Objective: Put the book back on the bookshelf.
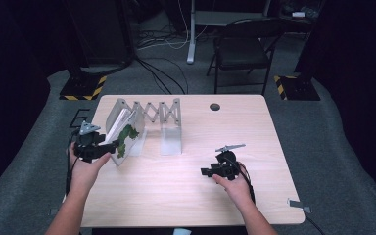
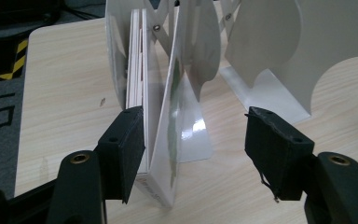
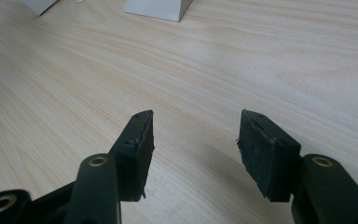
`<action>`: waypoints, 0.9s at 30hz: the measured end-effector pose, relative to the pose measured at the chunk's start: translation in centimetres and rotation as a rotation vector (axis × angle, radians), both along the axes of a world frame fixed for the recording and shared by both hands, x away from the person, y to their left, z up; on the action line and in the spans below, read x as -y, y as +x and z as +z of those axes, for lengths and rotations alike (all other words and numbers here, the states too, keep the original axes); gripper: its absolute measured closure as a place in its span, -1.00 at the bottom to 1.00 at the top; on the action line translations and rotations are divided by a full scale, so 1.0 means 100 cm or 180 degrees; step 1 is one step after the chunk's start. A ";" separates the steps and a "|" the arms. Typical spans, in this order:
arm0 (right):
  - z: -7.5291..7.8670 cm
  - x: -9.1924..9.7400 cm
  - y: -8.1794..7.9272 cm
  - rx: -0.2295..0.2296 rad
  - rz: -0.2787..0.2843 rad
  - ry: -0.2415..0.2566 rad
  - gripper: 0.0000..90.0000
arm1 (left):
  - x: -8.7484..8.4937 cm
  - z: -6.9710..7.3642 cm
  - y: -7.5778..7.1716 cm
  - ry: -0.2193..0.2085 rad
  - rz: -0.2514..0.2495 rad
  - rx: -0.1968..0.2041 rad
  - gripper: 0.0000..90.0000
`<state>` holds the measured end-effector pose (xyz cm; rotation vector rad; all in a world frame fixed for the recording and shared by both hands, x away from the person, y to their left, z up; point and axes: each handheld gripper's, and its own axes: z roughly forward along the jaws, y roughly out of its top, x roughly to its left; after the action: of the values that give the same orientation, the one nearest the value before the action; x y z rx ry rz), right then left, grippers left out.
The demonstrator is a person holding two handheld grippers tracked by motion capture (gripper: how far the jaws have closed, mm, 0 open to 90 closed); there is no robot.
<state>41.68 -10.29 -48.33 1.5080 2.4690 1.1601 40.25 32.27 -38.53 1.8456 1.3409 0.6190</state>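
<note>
Left gripper [image 2: 193,154], jaws parted: thin white book with green cover picture [image 2: 165,140] stands between them against the left pad, clear of the right; white accordion metal rack [image 2: 270,51] ahead. Right gripper [image 3: 195,154], jaws apart, empty, above bare wooden table [image 3: 214,70].

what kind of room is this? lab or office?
Likely a lab recording setup: dark curtains all round, stand bases with hazard tape on grey carpet, loose cables behind one wooden table.

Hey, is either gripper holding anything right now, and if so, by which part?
Nothing is gripped. The left hand-held gripper stands open around the book's near bottom corner; one pad is at the cover, the other apart. The right hand-held gripper is open above the table.
</note>
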 end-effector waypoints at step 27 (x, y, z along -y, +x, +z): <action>0.002 0.000 -0.001 -0.0008 -0.0007 0.0014 0.00 | 0.020 0.003 -0.032 -0.0007 -0.0251 -0.0015 -0.15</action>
<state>41.56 -10.27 -48.16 1.5139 2.4673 1.1649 37.04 30.25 -38.28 1.8896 1.2648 0.5719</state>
